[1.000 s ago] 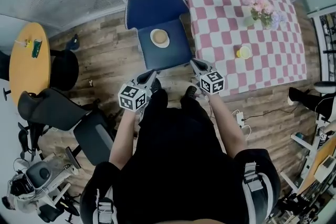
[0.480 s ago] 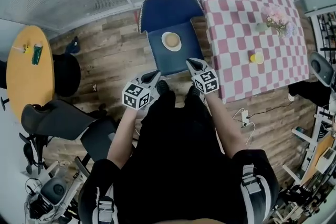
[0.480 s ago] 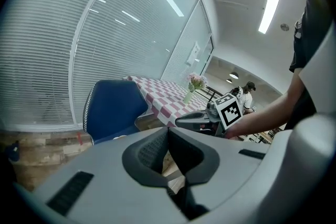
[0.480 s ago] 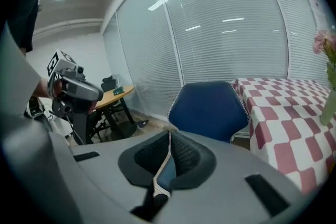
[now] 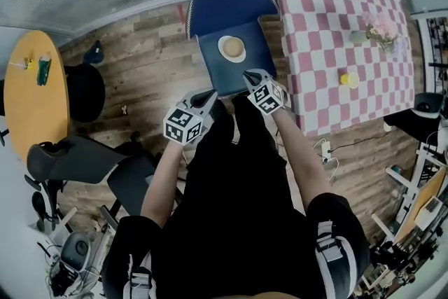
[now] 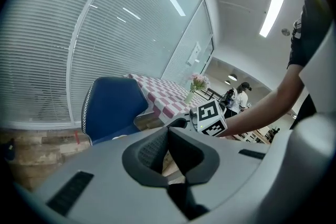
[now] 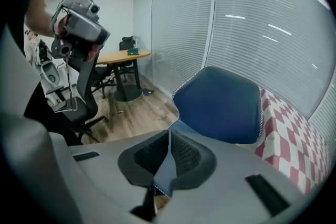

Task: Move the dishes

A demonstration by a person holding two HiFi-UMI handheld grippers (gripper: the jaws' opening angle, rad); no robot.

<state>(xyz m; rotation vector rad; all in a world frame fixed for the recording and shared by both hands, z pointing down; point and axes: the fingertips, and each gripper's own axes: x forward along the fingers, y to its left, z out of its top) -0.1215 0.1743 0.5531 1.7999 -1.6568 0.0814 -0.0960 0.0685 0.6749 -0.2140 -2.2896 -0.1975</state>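
Note:
A white dish with something tan on it lies on the seat of a blue chair. My right gripper hangs over the seat's front edge, just short of the dish. Its jaws have just been opening and stand a crack apart with nothing between them; the blue chair fills the right gripper view. My left gripper is lower left, off the seat, with its fingertips together and empty. The left gripper view shows the chair ahead.
A table with a pink and white checked cloth stands right of the chair, bearing a vase of flowers and a yellow cup. A round orange table and black office chairs stand left. Cables lie on the wood floor.
Both grippers have moved up the picture toward the blue chair. The right one went further, rolled, and now reaches the seat's front edge near the dish.

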